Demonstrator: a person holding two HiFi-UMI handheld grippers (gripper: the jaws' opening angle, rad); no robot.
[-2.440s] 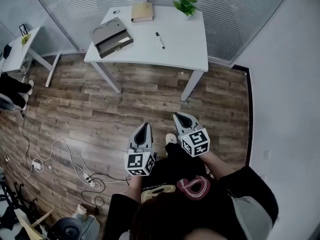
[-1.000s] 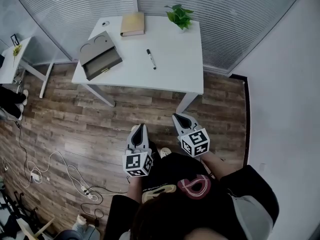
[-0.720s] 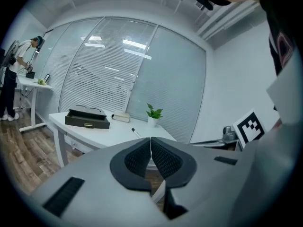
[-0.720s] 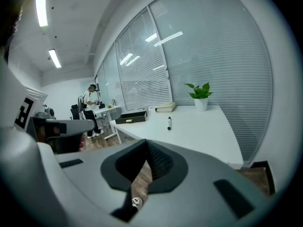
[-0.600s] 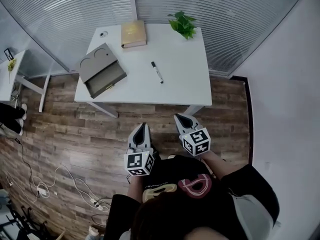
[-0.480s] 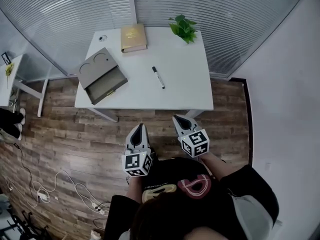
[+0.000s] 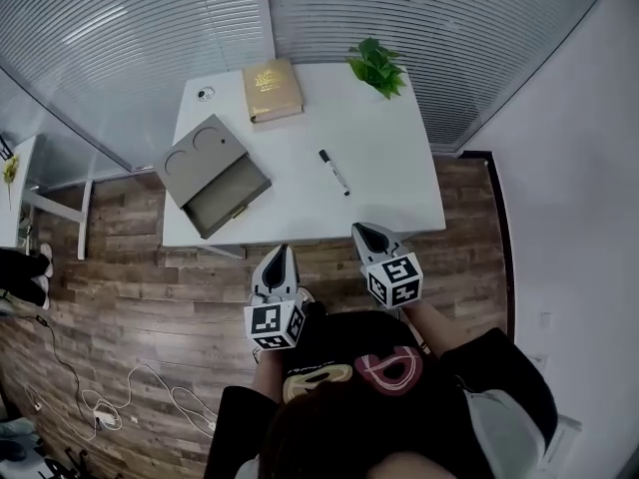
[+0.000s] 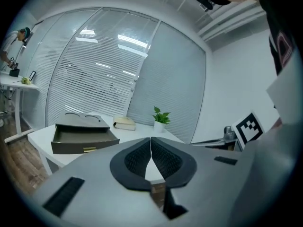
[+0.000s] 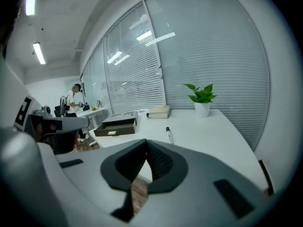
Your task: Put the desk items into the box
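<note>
The desk [image 7: 389, 198] has a smooth white top with a soft shine. The floor [image 7: 130, 297] looks like brown wood planks with streaky grain. The box [image 7: 215, 173] is dull grey-brown, not shiny. The book [image 7: 273, 90] has a matt tan cover. The marker [image 7: 334, 172] looks like plastic. The left gripper [image 8: 151, 141] looks like smooth grey plastic, and its pads [image 8: 137, 159] are black and ribbed.

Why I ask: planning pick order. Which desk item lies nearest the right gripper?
The black marker, alone mid-desk ahead of the right gripper; book and potted plant sit at the far edge, the grey box off left.
</note>
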